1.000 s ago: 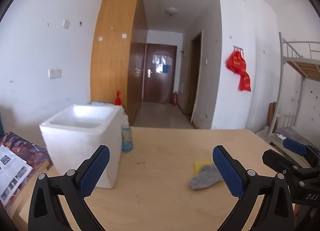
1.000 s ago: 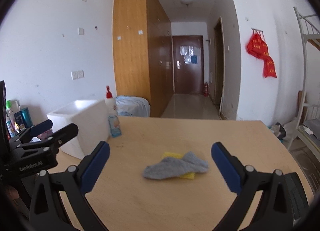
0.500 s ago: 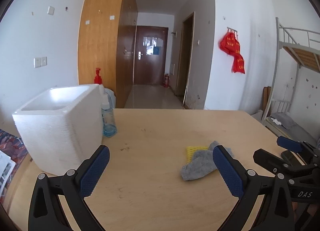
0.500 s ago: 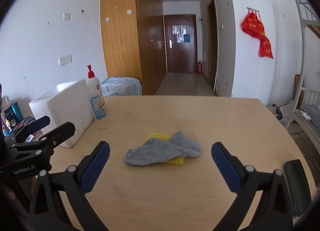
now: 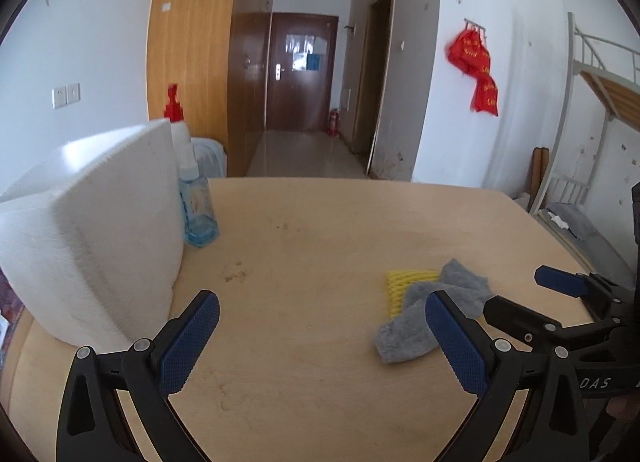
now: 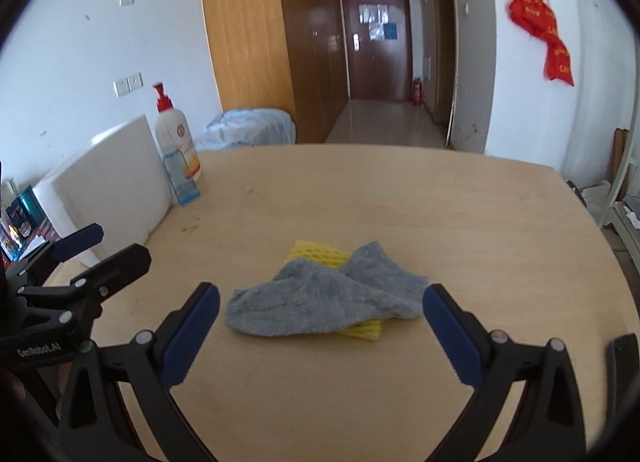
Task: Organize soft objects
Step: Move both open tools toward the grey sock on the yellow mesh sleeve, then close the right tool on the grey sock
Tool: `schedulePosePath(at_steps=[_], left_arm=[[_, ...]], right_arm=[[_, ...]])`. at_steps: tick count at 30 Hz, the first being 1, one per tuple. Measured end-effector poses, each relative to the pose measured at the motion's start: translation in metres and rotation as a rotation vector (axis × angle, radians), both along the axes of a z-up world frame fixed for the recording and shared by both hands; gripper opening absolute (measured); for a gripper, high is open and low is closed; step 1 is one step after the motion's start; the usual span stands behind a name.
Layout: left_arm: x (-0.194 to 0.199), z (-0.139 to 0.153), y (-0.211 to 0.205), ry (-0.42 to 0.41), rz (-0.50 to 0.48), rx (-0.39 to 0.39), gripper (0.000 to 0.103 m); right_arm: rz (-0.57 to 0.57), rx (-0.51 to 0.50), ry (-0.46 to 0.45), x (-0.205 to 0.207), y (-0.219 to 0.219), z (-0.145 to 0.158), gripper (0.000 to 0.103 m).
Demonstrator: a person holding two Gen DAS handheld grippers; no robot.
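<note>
Both grippers have come lower and closer to the desk (image 6: 360, 402) than they were a moment ago, and the gray sock (image 6: 324, 302) now looks bigger in both views.

The right gripper (image 6: 320, 330) hangs just above the desk with its blue fingers (image 6: 192, 334) spread wide. They hold nothing. The gray sock lies on the desk right in front of the gap between them. Under the sock is a yellow foam net (image 6: 316, 254). The sock covers most of it, so only the far end and a bit of the near edge peek out.

The left gripper (image 5: 320, 342) is wide apart too, and it grips nothing. In its view the gray sock (image 5: 424, 322) and the yellow foam net (image 5: 404, 286) sit to the right, partly behind its right finger. The right gripper (image 5: 560, 302) shows at that side.

A white foam box (image 5: 92, 230) stands on the left part of the desk. Just beside it is a blue bottle (image 5: 198, 206), and a white pump bottle (image 6: 176, 142) with a red top stands behind that. The sock is well apart from the box.
</note>
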State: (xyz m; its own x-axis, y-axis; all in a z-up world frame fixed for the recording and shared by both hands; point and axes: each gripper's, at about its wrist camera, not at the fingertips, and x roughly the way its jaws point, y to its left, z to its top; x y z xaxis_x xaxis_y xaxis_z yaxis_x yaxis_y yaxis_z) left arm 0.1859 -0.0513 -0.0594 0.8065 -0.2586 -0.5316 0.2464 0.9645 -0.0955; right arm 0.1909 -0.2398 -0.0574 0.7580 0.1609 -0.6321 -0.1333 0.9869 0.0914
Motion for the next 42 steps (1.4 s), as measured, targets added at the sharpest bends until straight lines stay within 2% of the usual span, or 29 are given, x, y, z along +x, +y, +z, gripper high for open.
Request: schedulePosePath(at_steps=[9, 14, 18, 22, 24, 25, 26, 27, 29, 31, 34, 42], left_arm=[[0.042, -0.023, -0.001, 0.131, 0.014, 0.042, 0.103], [0.047, -0.028, 0.002, 0.151, 0.014, 0.021, 0.103], [0.049, -0.030, 0.002, 0.156, 0.008, 0.006, 0.103], [0.050, -0.031, 0.003, 0.164, 0.002, -0.005, 0.103], [0.049, -0.029, 0.003, 0.161, 0.000, -0.009, 0.103], [0.048, -0.029, 0.003, 0.157, -0.001, -0.011, 0.103], [0.048, -0.029, 0.002, 0.157, -0.004, -0.010, 0.103], [0.048, -0.028, 0.002, 0.156, -0.006, -0.009, 0.103], [0.047, -0.028, 0.002, 0.153, -0.007, -0.011, 0.103], [0.046, -0.028, 0.002, 0.151, -0.007, -0.013, 0.103], [0.046, -0.027, 0.002, 0.151, -0.001, -0.016, 0.103], [0.042, -0.022, 0.001, 0.137, 0.003, -0.017, 0.103]], right_arm=[[0.048, 0.022, 0.110, 0.030, -0.003, -0.023, 0.102], [0.073, 0.011, 0.148, 0.035, 0.001, -0.032, 0.089], [0.074, -0.004, 0.175, 0.040, 0.002, -0.038, 0.087], [0.070, -0.027, 0.188, 0.042, 0.003, -0.041, 0.074], [0.065, -0.042, 0.187, 0.042, 0.003, -0.041, 0.071], [0.062, -0.047, 0.189, 0.042, 0.003, -0.042, 0.064], [0.062, -0.054, 0.192, 0.043, 0.004, -0.042, 0.051], [0.061, -0.059, 0.194, 0.043, 0.003, -0.042, 0.045], [0.061, -0.054, 0.198, 0.044, 0.002, -0.043, 0.021], [0.067, -0.043, 0.200, 0.043, 0.001, -0.042, 0.013], [0.077, -0.030, 0.191, 0.040, 0.002, -0.039, 0.010], [0.077, -0.027, 0.146, 0.030, 0.004, -0.026, 0.009]])
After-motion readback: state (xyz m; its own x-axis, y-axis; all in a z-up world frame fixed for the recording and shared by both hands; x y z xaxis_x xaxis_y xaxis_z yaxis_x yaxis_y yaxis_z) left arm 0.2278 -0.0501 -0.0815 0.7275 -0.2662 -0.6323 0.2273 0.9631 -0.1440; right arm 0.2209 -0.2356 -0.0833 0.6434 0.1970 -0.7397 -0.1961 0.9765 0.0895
